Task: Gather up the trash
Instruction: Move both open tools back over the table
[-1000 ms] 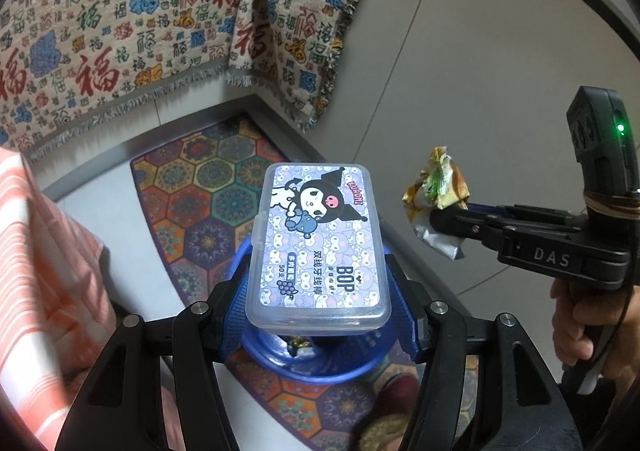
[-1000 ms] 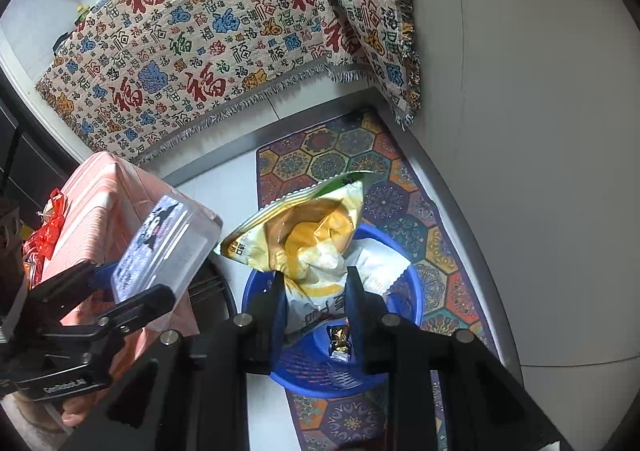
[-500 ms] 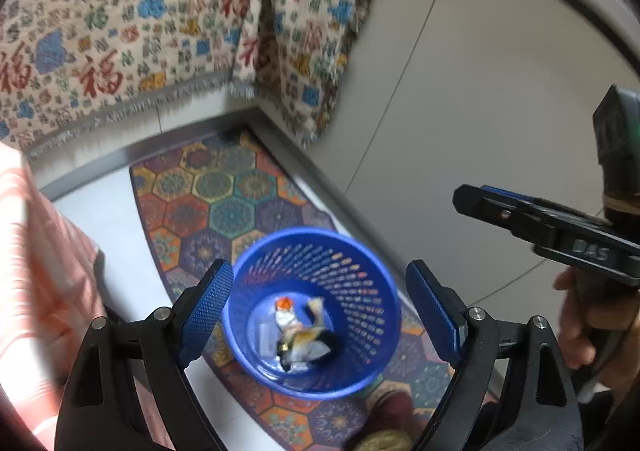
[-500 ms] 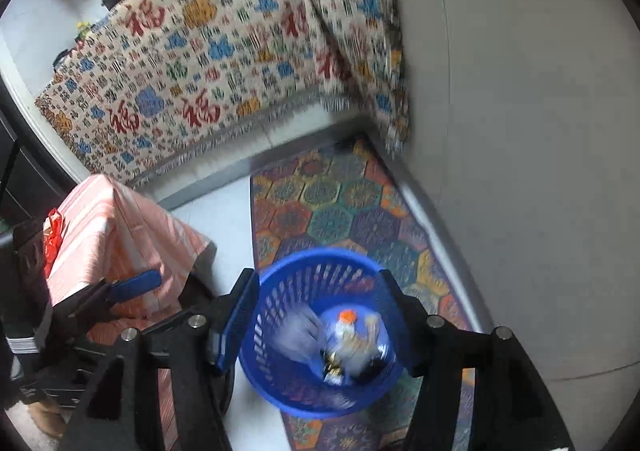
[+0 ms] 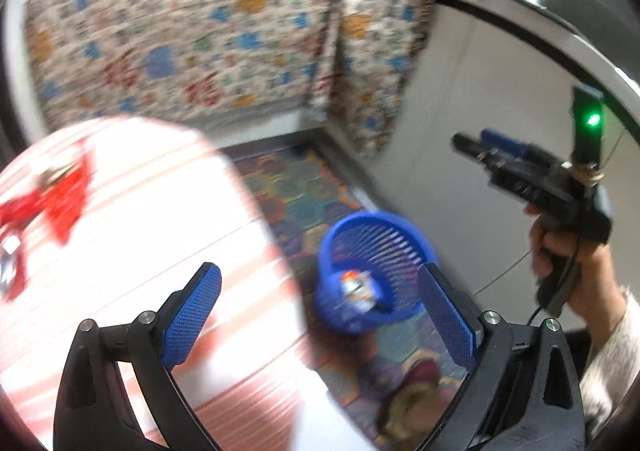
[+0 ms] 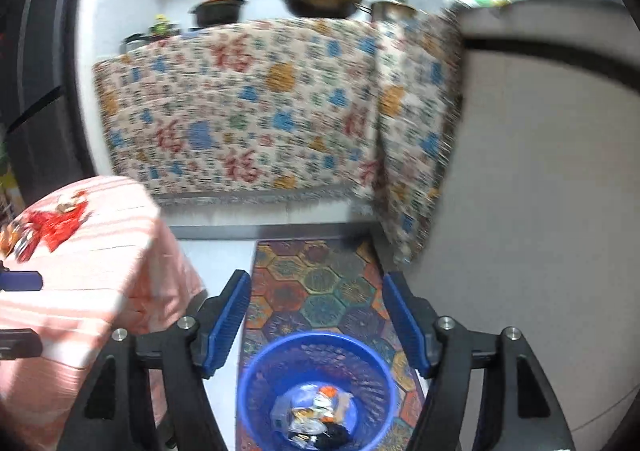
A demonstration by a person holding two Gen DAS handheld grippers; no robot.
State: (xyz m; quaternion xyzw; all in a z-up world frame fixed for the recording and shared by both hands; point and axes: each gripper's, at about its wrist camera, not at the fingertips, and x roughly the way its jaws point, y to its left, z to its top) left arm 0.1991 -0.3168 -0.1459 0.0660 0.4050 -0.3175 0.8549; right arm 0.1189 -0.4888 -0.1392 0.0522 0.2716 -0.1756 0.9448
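Between rug (image 6: pixel 320 291) edges, blue basket (image 6: pixel 256 371)

Patterned cloth (image 6: pixel 256 107) w/ red characters hangs over counter front, blurred. Wok (image 6: pixel 322 3) and black pot (image 6: pixel 218 13) sit on top. Hexagon-print rug (image 6: pixel 320 287) on floor. Pink striped tablecloth (image 5: pixel 132 211) at left. White cabinet panel (image 6: pixel 552 187) at right.

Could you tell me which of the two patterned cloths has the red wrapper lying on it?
The pink striped cloth on the small table carries the red wrapper; the cream cloth with red characters hangs over the counter and bears no wrapper.
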